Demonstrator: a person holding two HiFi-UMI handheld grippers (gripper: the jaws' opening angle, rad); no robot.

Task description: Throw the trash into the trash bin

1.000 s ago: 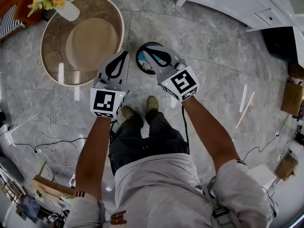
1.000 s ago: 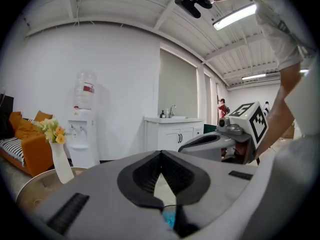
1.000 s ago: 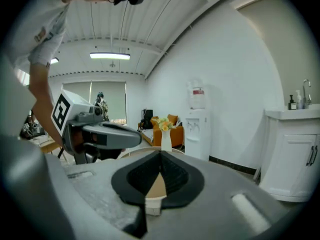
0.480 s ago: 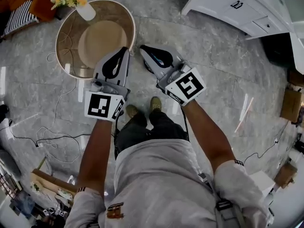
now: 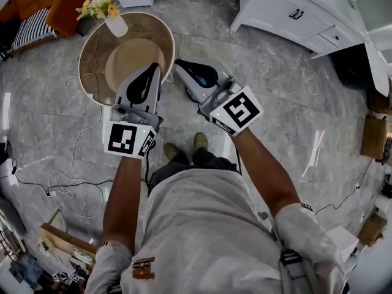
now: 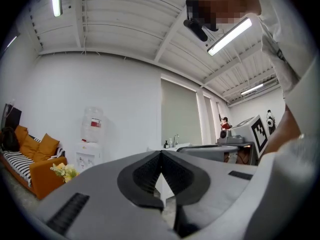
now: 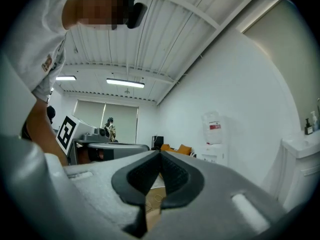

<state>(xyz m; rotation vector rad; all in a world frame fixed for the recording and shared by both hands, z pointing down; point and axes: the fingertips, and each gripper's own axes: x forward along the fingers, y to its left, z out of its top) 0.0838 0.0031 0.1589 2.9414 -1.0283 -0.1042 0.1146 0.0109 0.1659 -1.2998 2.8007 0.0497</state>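
Head view, left gripper (image 5: 155, 68), right gripper (image 5: 181, 64) (both closed)

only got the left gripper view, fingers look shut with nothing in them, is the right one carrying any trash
Observer: No. In its own view the right gripper has its fingers together, with nothing between them.
Operator: ok and whats underneath my left one
Observer: In the head view the tip of the left gripper lies over the near rim of a round table. That view cannot show how far above the table it is.
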